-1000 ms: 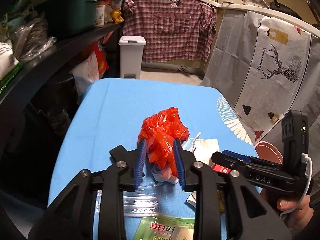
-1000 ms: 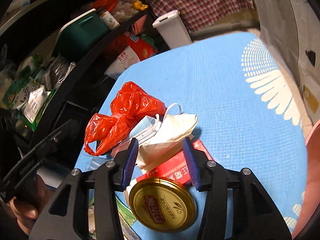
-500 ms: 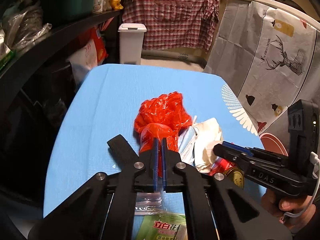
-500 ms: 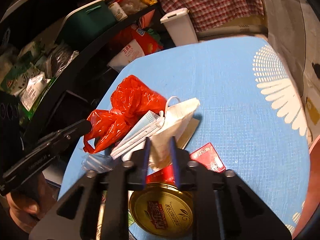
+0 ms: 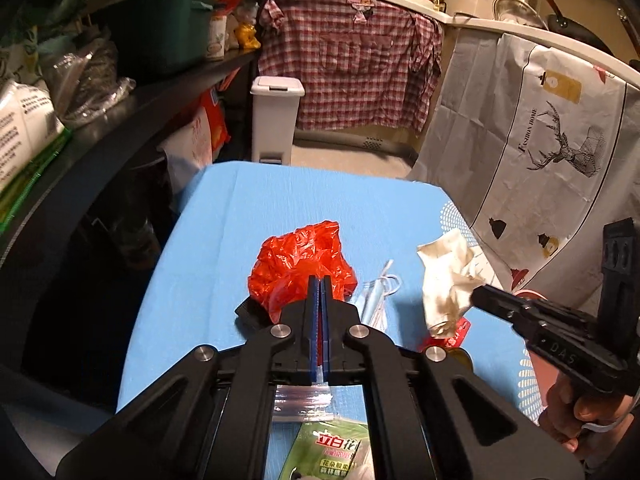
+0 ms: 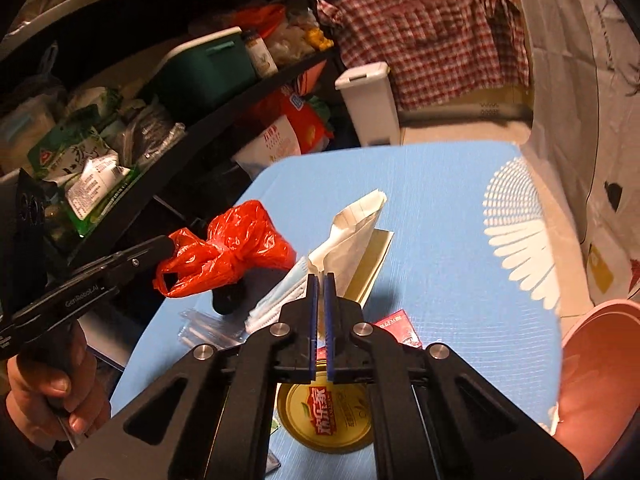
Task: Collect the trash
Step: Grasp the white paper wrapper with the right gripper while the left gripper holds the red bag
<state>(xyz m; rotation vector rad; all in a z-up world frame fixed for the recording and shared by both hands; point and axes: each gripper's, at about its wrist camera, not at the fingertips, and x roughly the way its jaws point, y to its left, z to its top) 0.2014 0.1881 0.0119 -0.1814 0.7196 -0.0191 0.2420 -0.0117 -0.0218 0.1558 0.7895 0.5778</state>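
Paper wad (image 6: 352,236) clamped in right gripper (image 6: 319,280), long axis seemingly pointing away; left gripper (image 5: 320,280) pinching red bag (image 5: 298,264).

The plastic bag (image 5: 298,264) sits mid-table (image 5: 224,248), left of the face mask (image 5: 378,296); the crumpled paper (image 5: 444,276) is right of the mask, apparently lifted off the surface. The tin lid (image 6: 330,416) lies nearest, before the mask; the bin (image 5: 276,120) stands behind the table's far edge.

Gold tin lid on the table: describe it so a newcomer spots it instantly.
Start at the blue table. At its near edge, just below the right claw, lies the gold tin lid. It is the only round, metallic item; the neighbours are crumpled bags, paper and a mask.
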